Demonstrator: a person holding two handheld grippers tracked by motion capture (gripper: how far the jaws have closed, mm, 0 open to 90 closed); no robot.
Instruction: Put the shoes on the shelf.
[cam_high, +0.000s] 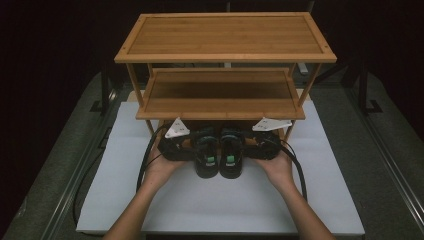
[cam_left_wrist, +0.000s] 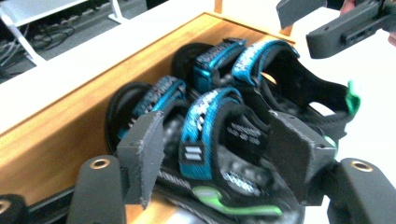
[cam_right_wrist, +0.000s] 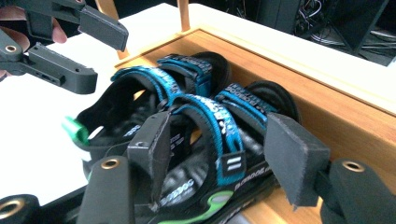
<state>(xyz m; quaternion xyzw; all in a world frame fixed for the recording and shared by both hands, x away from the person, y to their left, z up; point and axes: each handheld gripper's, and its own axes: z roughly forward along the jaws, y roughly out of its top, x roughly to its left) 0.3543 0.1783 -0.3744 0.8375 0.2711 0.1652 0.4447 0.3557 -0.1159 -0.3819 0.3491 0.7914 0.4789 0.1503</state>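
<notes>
On the bottom shelf of the wooden rack (cam_high: 225, 35), two black-and-blue sandals (cam_high: 220, 152) sit side by side, toes in, heels overhanging the white bench (cam_high: 220, 200). Left gripper (cam_high: 176, 146) spread around the left sandal's strap, pads not pressing; right gripper (cam_high: 264, 145) likewise spread around the right one. Risk: a jaw snags a strap on withdrawal and drags a sandal off the edge. Count: two sandals, two grippers, one rack, three tiers.

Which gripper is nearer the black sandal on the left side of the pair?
Left. The left gripper straddles the left black sandal with blue straps, jaws open; the right gripper flanks the right sandal.
</notes>
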